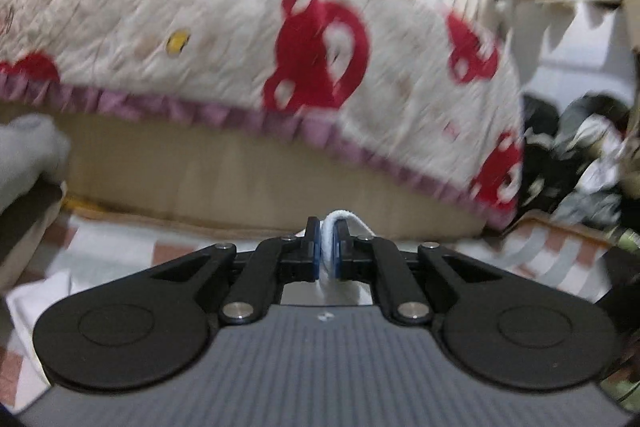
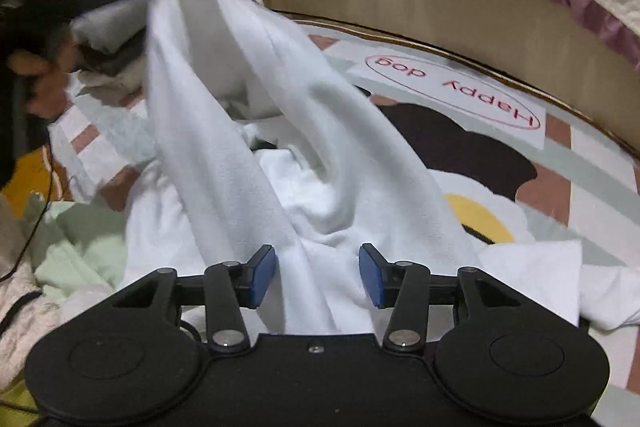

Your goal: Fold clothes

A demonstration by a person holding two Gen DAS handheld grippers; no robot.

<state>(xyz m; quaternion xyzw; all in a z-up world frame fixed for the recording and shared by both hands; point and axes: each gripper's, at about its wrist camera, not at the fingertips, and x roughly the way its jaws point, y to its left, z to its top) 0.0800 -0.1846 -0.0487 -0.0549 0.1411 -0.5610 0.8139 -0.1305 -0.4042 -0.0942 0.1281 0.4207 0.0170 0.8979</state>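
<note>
Patterned floor mat (image 2: 580,163) — white garment (image 2: 320,195) heaped on it, pale green cloth (image 2: 76,239) alongside
</note>
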